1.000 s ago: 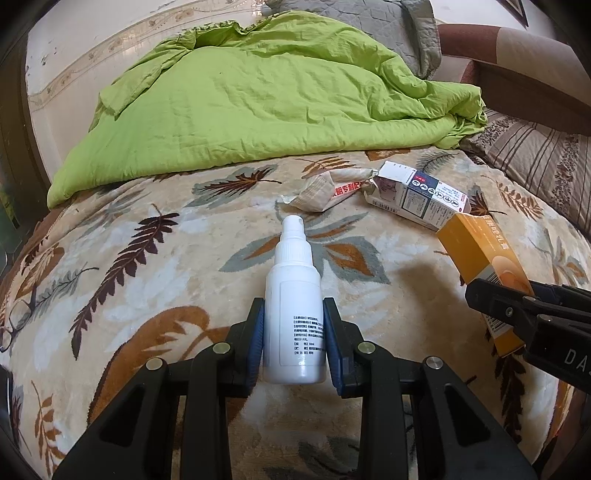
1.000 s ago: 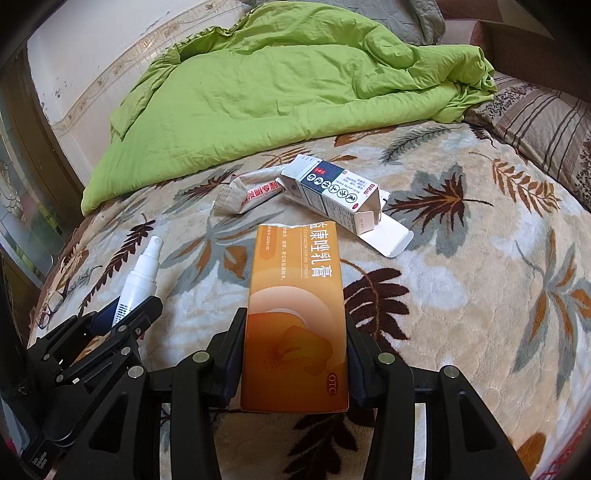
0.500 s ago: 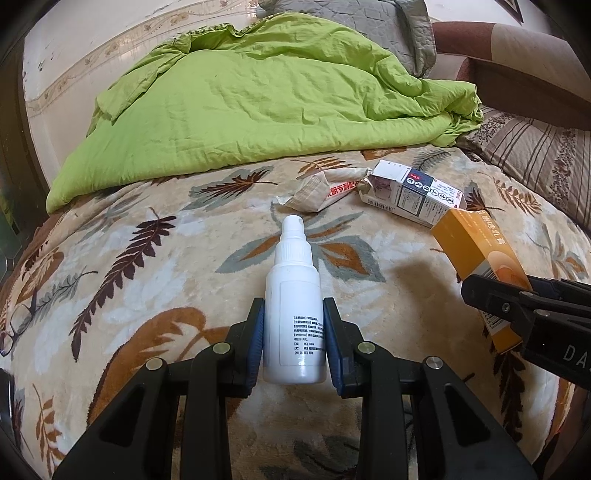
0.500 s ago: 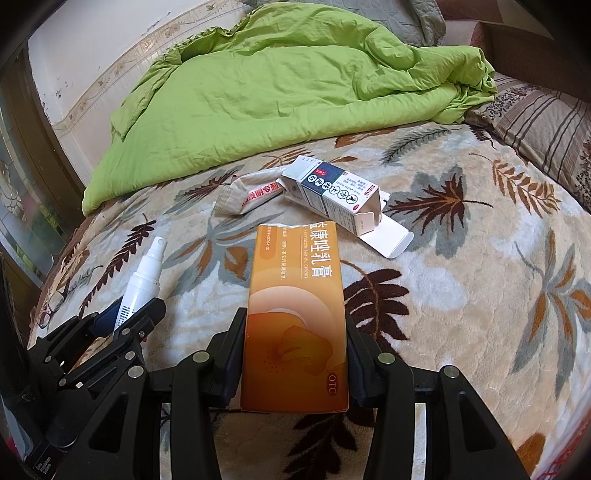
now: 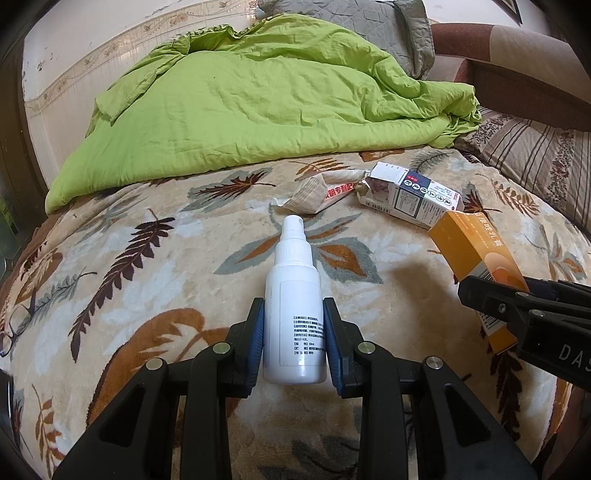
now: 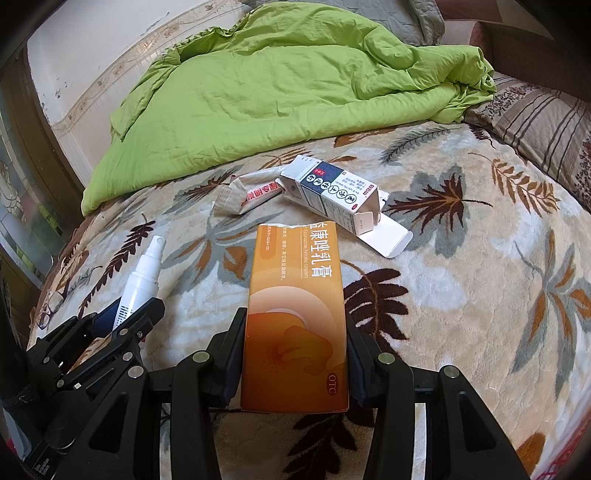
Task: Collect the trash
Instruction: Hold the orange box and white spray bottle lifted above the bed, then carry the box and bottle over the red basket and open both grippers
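My left gripper (image 5: 294,328) is shut on a white spray bottle (image 5: 294,306), its nozzle pointing away over the bed; the same bottle (image 6: 142,275) shows at the left of the right wrist view. My right gripper (image 6: 295,343) is shut on an orange cream box (image 6: 295,314), also seen at the right of the left wrist view as the orange box (image 5: 476,258). Farther out on the leaf-patterned blanket (image 5: 147,280) lie a crumpled paper wrapper (image 5: 317,192) and an opened white and navy carton (image 5: 417,197), side by side.
A rumpled green quilt (image 5: 258,96) covers the far half of the bed. A striped pillow (image 5: 543,166) lies at the right, a grey pillow (image 5: 354,18) behind the quilt. Eyeglasses (image 5: 18,325) rest at the blanket's left edge. A wall runs along the far left.
Both grippers have drifted slightly back and up from the bed, each keeping its hold. The wrapper and carton lie where they were.
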The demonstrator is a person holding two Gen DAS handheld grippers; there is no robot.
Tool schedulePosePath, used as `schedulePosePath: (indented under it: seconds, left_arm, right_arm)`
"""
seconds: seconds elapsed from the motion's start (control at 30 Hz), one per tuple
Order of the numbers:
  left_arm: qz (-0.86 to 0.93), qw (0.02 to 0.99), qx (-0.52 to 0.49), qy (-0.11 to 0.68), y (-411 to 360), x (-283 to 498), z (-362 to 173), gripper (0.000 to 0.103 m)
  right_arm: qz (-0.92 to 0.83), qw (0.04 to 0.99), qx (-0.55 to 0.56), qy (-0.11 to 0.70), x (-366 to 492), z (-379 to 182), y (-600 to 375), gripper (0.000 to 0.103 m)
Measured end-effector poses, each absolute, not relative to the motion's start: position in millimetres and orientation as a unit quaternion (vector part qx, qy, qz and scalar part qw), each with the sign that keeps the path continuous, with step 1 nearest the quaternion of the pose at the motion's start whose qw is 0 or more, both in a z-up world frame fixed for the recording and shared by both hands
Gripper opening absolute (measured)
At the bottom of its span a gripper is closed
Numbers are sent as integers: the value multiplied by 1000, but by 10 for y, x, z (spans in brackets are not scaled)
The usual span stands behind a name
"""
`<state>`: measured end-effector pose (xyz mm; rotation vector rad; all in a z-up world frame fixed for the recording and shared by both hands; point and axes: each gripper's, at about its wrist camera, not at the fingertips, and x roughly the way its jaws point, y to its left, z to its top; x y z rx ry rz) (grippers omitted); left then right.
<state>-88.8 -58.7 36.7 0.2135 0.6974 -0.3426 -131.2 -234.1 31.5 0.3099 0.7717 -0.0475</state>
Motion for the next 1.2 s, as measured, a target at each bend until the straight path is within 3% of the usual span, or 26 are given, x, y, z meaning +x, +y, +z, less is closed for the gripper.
schedulePosePath:
  seconds: [0.63,1.2]
  left_arm:
    - [-198,914,100,340,-626,-1060,534,29]
    - [-391,845,138,337,-1624,-2054,1019,29]
  right_arm:
    - [-30,922,191,335,-1607,500,-2458,50]
    - [-143,903,297,277,-3562,840,-3579,50]
